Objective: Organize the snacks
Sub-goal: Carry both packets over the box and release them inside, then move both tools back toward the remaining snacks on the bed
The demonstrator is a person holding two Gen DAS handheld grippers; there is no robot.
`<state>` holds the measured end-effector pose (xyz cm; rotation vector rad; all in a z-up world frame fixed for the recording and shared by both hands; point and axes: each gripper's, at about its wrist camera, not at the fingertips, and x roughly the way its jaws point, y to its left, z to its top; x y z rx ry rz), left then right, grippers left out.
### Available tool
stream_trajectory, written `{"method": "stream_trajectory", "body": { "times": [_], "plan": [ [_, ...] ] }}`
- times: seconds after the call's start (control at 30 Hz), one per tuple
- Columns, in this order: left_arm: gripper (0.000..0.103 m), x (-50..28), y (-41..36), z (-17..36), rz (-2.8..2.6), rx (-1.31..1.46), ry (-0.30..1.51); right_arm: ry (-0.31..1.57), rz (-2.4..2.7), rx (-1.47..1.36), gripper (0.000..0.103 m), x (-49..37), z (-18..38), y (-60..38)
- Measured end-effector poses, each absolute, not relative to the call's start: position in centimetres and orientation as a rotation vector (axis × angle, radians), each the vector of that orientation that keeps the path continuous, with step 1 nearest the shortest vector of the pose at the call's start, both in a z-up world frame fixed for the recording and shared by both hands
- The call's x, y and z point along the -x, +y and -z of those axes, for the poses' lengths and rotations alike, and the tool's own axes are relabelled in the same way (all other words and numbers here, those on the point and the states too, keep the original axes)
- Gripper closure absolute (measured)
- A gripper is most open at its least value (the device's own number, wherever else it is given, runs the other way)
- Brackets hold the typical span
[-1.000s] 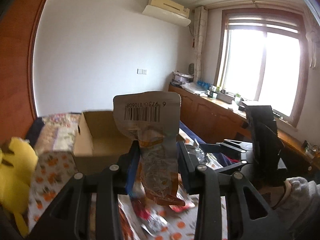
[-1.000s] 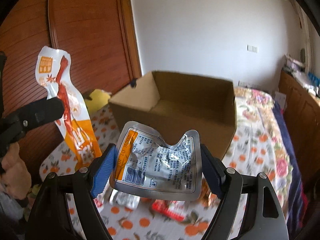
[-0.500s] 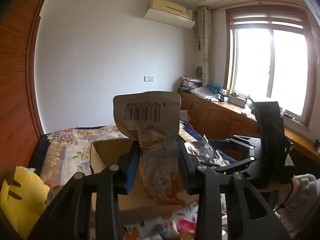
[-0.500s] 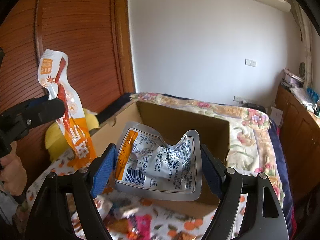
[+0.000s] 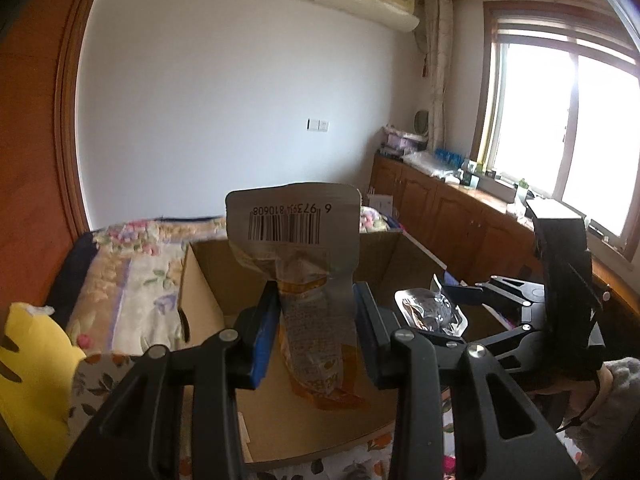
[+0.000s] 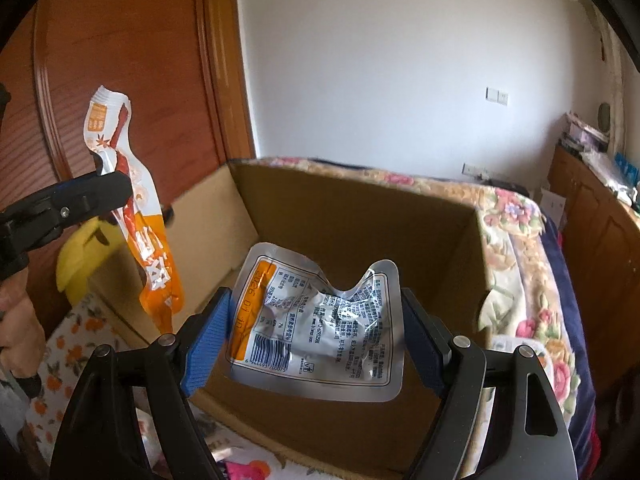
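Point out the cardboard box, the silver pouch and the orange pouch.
Box (image 6: 352,216): right wrist view, inner back wall.
Silver pouch (image 6: 320,320): right wrist view, printed middle.
Orange pouch (image 6: 154,264): right wrist view, lower orange part.

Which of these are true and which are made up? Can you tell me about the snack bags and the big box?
1. The left gripper squeezes a long orange snack packet. True.
2. The right gripper is empty. False: it grips a silver foil pouch.
3. The cardboard box has its top open. True.
4. The box is full of snacks. False: the part of its inside that shows is bare cardboard.
5. Both packets hang above the open box. True.
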<state>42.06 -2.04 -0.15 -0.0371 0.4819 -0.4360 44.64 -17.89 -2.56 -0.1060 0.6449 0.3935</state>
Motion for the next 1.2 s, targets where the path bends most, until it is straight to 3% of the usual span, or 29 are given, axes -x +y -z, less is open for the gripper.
{"method": "stream_trajectory", "body": {
  "times": [0.23,0.4,0.9,1.2],
  "plan": [
    [0.067,-42.5,-2.8,2.3,0.431,0.016,0.552,0.678,-0.391,0.137,0.02,-44.7,4.3,-16.8],
    [0.059,-42.3,-3.4,3.1,0.433,0.001,0.602,0.699,-0.379,0.159,0.019,-45.5,5.0,-16.4],
    [0.055,-38.6,-2.0,2.5,0.451,0.02,0.57,0.687,-0.343,0.172,0.011,-45.1,4.8,-16.2],
    [0.053,-33.6,-0.1,2.2,0.423,0.001,0.553,0.614,-0.329,0.11,0.011,-38.9,2.1,-17.3]
  ]
}}
